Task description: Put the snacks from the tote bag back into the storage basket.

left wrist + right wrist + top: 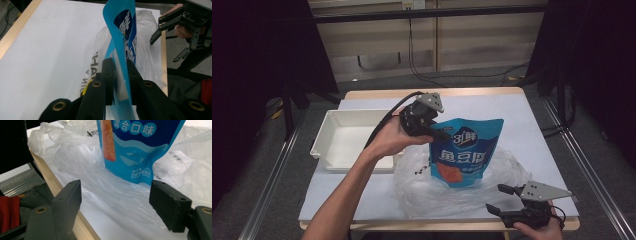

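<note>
left gripper (438, 131) pinching blue pouch (465, 150) edge between my jaws | right gripper (502, 199) spread, below pouch | pouch looks light, floppy, slick; I'd grip its stiff seam

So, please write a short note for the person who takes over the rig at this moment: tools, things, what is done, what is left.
Left tool: shut on the upper left edge of the blue printed snack pouch, holding it upright.
Right tool: open, holding nothing, at the near right table edge, pointed at the pouch.
The pouch's bottom stands on the crumpled clear plastic bag, which lies on the white table sheet.
The white rectangular plastic tray sits to the left, with nothing in it.
Done: pouch gripped and raised.
Left, probably: open the bag with the right tool and put the pouch in.
</note>
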Available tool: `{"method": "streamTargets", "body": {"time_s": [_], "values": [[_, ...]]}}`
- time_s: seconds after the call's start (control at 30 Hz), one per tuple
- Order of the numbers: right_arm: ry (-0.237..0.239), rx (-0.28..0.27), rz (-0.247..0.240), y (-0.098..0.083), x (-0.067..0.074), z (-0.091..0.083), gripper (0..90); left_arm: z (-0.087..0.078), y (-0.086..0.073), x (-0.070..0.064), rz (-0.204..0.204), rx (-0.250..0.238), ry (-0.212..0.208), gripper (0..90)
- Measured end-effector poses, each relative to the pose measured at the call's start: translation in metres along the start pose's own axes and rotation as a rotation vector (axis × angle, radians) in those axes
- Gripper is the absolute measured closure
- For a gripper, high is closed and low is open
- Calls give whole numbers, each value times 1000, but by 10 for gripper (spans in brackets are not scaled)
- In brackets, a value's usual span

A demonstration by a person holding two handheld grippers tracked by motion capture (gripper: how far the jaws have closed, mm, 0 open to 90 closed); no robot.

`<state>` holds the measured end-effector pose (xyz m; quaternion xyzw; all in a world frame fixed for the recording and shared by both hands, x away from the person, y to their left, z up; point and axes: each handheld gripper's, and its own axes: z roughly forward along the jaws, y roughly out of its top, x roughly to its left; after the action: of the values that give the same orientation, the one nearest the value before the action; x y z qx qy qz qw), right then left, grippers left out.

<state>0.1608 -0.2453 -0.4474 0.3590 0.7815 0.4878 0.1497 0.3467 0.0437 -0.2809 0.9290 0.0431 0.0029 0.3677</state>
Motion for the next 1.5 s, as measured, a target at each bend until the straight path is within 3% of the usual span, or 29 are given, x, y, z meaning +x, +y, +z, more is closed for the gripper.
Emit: {"method": "streamTargets", "body": {"time_s": [0.23, 0.47, 0.73, 0.93, 1.0, 1.23, 1.4, 1.5], "values": [[3, 4, 2, 0, 0, 2, 265, 5, 2, 2, -11, 24, -8, 762], [4, 6, 1, -1, 0, 3, 261, 15, 2, 3, -17, 35, -48, 705], [8, 15, 0, -2, 1, 3, 255, 17, 2, 6, -41, 48, -78, 771], [6, 10, -2, -2, 1, 2, 250, 19, 3, 5, -36, 76, -118, 885], [5, 8, -3, -2, 1, 2, 249, 19, 3, 5, -42, 80, -100, 900], [7, 6, -3, -2, 1, 2, 248, 20, 7, 6, -22, 93, -93, 900], [-1, 13, -11, -2, 1, 3, 249, 21, 9, 8, -43, 91, -101, 900], [0, 12, -6, -2, 1, 3, 248, 22, 13, 6, -34, 101, -109, 900]]}}
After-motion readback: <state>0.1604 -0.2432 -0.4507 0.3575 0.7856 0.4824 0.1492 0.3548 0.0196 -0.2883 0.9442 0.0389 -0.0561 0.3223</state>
